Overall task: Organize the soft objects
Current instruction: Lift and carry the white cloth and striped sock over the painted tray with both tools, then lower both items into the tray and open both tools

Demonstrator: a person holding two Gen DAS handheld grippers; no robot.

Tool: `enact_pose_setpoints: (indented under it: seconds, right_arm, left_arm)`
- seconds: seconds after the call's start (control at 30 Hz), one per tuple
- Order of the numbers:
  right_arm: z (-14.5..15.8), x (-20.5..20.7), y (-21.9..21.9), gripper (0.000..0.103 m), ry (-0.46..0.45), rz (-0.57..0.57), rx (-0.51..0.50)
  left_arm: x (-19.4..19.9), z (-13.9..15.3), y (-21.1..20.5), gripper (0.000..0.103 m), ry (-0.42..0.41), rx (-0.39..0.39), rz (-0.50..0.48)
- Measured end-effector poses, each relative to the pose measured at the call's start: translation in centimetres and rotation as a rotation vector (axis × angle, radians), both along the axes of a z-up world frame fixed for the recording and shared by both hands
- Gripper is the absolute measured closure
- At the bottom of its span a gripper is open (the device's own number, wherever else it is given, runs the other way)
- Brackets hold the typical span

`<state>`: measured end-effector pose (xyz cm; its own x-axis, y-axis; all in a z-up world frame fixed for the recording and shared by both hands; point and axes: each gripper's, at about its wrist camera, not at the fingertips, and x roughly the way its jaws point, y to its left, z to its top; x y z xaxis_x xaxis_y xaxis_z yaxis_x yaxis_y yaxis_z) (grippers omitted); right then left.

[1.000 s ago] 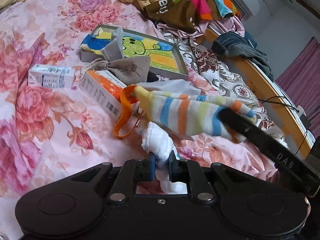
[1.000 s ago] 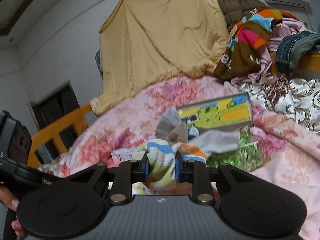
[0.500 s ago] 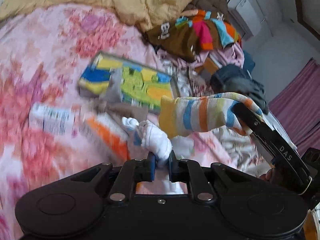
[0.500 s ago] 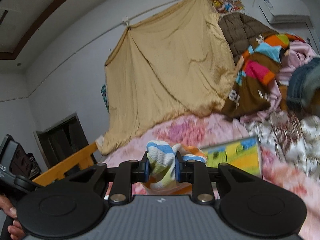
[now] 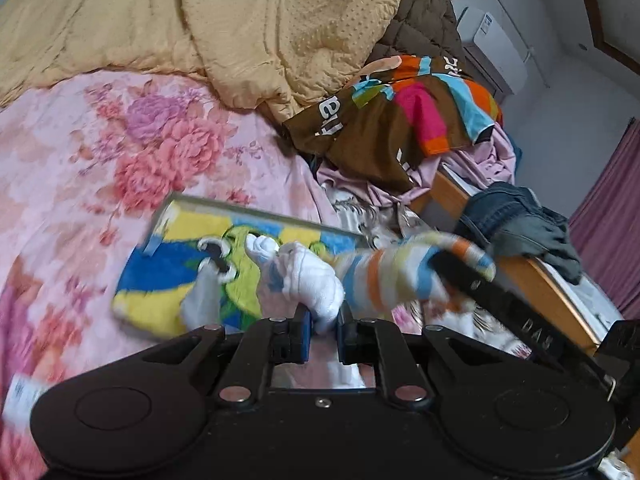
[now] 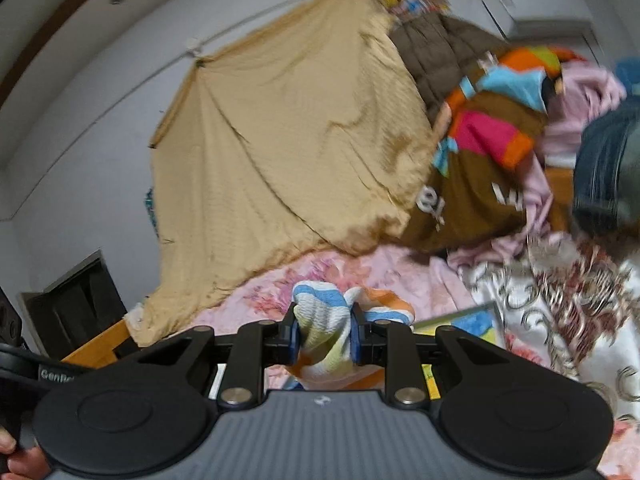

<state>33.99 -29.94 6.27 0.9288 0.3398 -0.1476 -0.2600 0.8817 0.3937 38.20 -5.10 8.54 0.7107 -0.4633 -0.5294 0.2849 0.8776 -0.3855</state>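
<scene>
My left gripper [image 5: 323,332] is shut on a white sock [image 5: 308,276] and holds it up above the floral bed [image 5: 80,168]. My right gripper [image 6: 323,338] is shut on a striped sock [image 6: 322,328] with blue, orange and yellow bands. In the left wrist view the striped sock [image 5: 400,276] stretches from beside the white sock to the right gripper's finger at the right. Both socks hang in the air over a colourful cartoon picture board [image 5: 180,272].
A tan blanket [image 5: 200,20] lies piled at the bed's far end. A brown multicoloured garment [image 5: 400,120], pink cloth and jeans [image 5: 516,220] lie along the wooden bed rail [image 5: 540,292] at the right. A white box [image 5: 20,396] lies at the left edge.
Both grippers have risen from the bed with their socks. The views have tilted up, so the boxes and pouch on the bed have dropped out of sight.
</scene>
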Motion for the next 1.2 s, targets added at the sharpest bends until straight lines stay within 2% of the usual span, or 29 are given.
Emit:
enact_pose_setpoints:
  seconds: [0.27,0.4,0.53,0.67,0.73,0.83,1.1,1.2]
  right_arm:
    - [-5.8,6.9,-3.8,0.077,0.153,-0.020,0.129]
    - [-7.4,8.6,-5.3,0.076,0.226,-0.030,0.141]
    - [-8.2,9.3,-6.3,0.076,0.290,-0.056,0.110]
    - [-9.1,9.8,-6.6,0.074,0.369,-0.070,0.086]
    - [-9.6,10.1,-6.4,0.072,0.403,-0.065,0.075]
    - [-10.2,10.4,-5.9,0.072,0.440,-0.057,0.047]
    - [-10.6,10.5,-5.6,0.063,0.467,-0.024,0.058]
    - [-10.5,10.5,-5.4,0.055,0.476,-0.013,0.041]
  left_arm:
    - [7.7,-5.3,-4.4,0.090,-0.015,-0.001,0.015]
    - [10.2,-8.4,-5.6,0.090,0.028,-0.022,0.014]
    - [11.8,-10.6,-6.2,0.089,0.061,-0.038,0.014]
    - [12.8,-11.9,-6.3,0.089,0.112,-0.042,0.041]
    - [13.1,-12.6,-6.5,0.089,0.144,-0.016,0.058]
    - [13.0,-13.1,-6.7,0.089,0.149,0.020,0.070]
    - [12.0,-13.1,-6.7,0.083,0.140,0.088,0.081]
    - [11.6,-13.0,-6.4,0.075,0.146,0.086,0.100]
